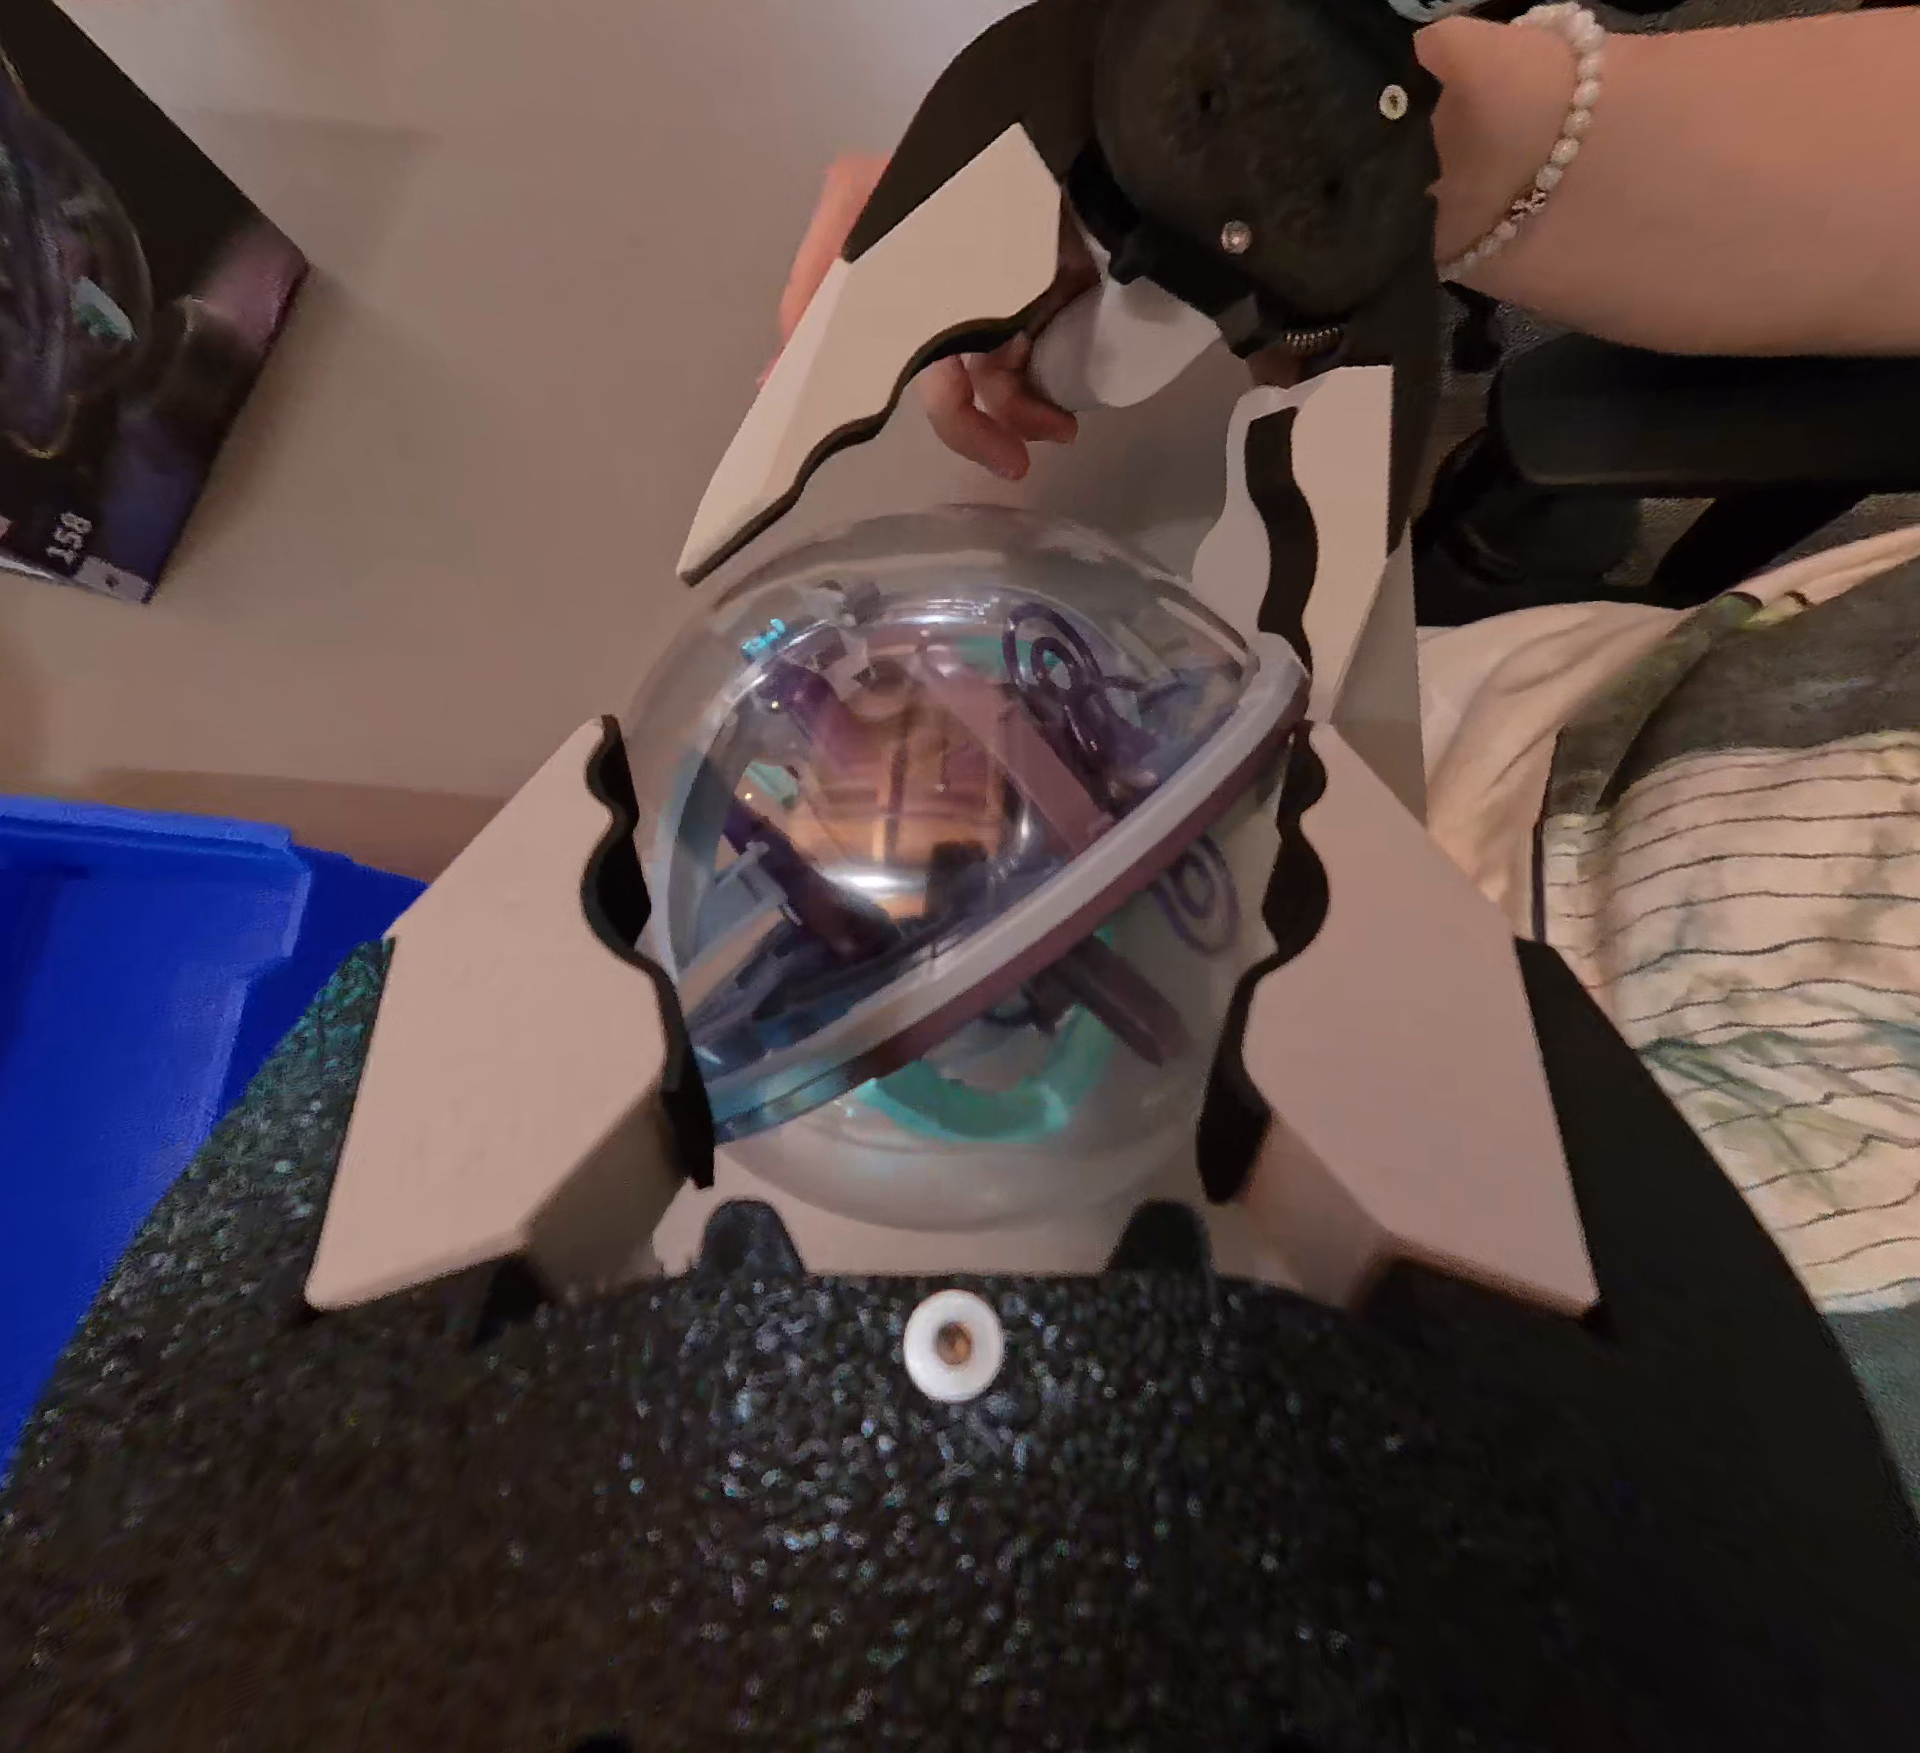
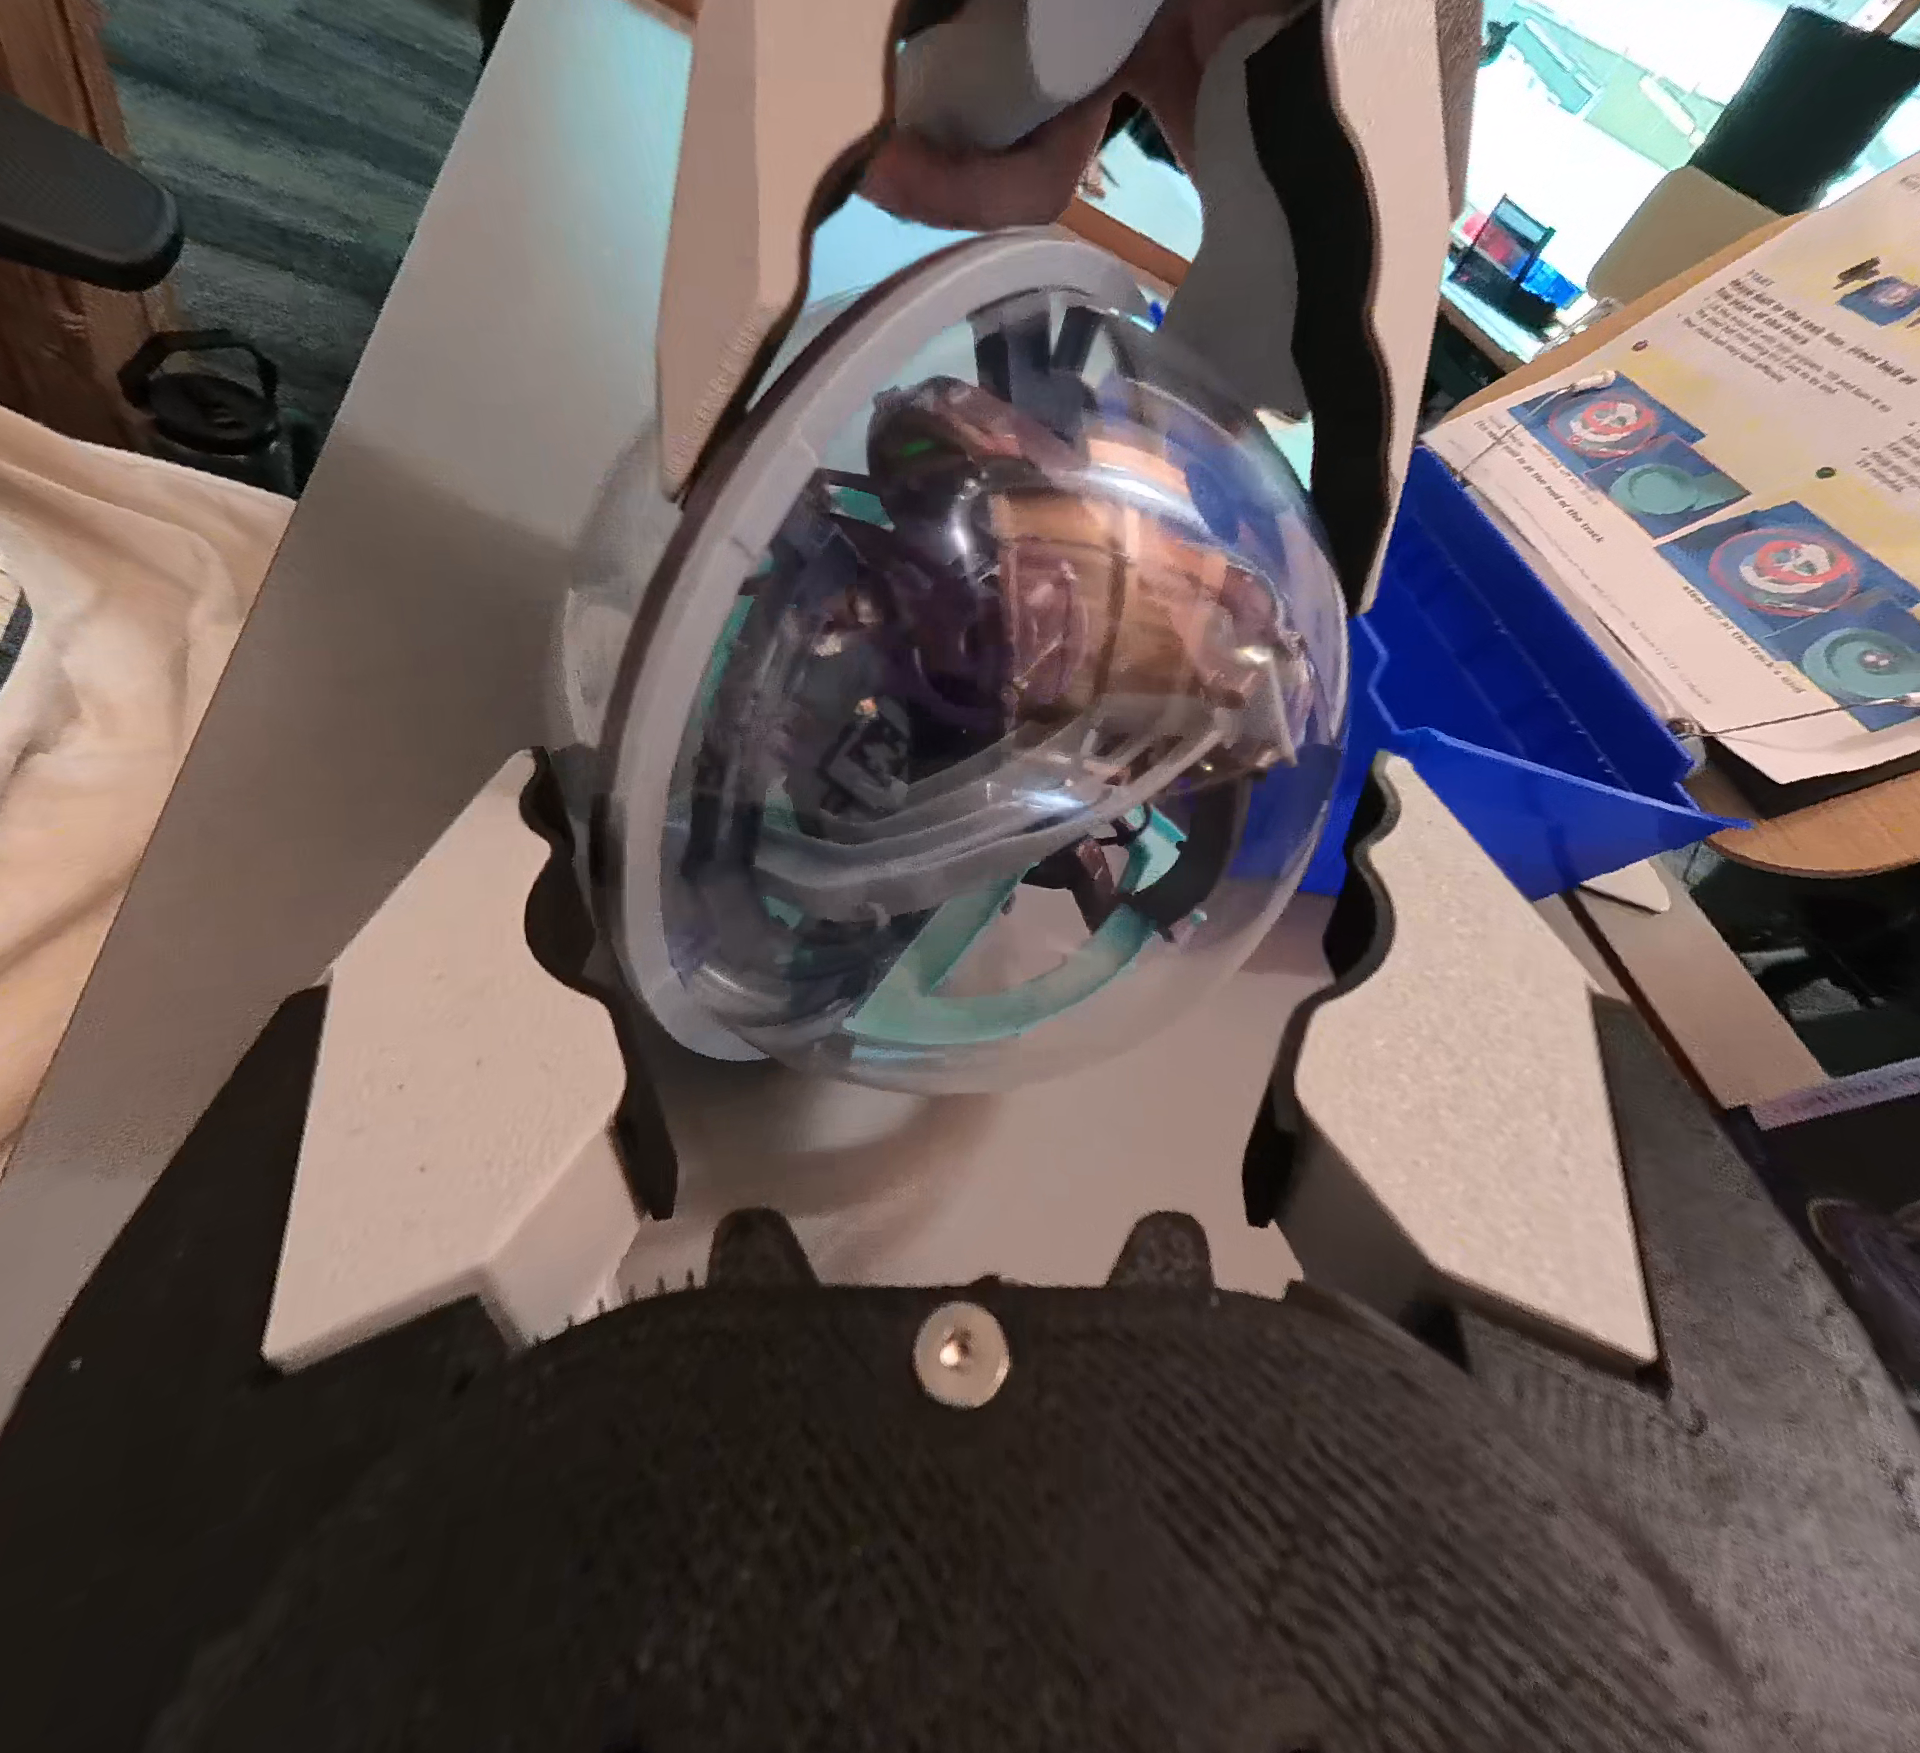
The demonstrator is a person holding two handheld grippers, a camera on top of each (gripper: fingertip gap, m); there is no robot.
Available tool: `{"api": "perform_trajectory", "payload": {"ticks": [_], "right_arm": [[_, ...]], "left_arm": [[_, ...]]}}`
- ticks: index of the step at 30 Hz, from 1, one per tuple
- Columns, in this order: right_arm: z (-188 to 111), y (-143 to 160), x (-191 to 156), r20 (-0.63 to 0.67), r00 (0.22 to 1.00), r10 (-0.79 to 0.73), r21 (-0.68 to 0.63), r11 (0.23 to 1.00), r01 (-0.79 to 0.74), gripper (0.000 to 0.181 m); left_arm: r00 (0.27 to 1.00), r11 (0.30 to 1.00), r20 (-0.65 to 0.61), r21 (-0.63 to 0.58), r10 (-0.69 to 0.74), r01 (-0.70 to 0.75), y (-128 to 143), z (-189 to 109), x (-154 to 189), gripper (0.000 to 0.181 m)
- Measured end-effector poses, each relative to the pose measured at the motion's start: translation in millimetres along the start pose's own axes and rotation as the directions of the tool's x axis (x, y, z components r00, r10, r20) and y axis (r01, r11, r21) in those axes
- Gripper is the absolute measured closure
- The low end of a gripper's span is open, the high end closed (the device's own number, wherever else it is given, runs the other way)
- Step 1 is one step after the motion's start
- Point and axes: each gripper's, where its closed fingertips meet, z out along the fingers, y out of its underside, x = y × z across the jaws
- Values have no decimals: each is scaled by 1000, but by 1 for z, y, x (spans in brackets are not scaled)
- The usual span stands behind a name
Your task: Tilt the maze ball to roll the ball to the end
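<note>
The maze ball (image 1: pixel 935 851) is a clear sphere with purple and teal tracks inside and a grey ring around its middle. It is held above the white table (image 1: pixel 468 269), with the ring running diagonally. My left gripper (image 1: pixel 956 768) is shut on its sides from below. My right gripper (image 1: pixel 1023 633) comes in from the top and clamps the far side. In the right wrist view the maze ball (image 2: pixel 966 664) sits between my right gripper's (image 2: pixel 961 768) fingers, with the left gripper (image 2: pixel 1018 545) above. I cannot make out the small ball inside.
A blue bin (image 1: pixel 135 1028) stands at the left and also shows in the right wrist view (image 2: pixel 1507 716). A dark box (image 1: pixel 104 353) lies at the far left. A printed sheet (image 2: pixel 1714 456) lies on a wooden desk. A person's arm (image 1: pixel 1621 176) and torso are at the right.
</note>
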Motion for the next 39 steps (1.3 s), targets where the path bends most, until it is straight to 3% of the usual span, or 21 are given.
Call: {"api": "perform_trajectory", "payload": {"ticks": [10,33,39], "right_arm": [[-10,2,3,49,993,111,80,990,-115,43],[-21,8,10,33,990,134,97,986,-137,43],[-25,6,11,53,989,138,137,980,-144,53]], "left_arm": [[995,995,-27,-24,-98,98,-9,8,-6,62],[983,977,25,-107,-182,184,-14,17,-13,62],[972,967,16,-98,-233,234,-13,16,-17,62]]}}
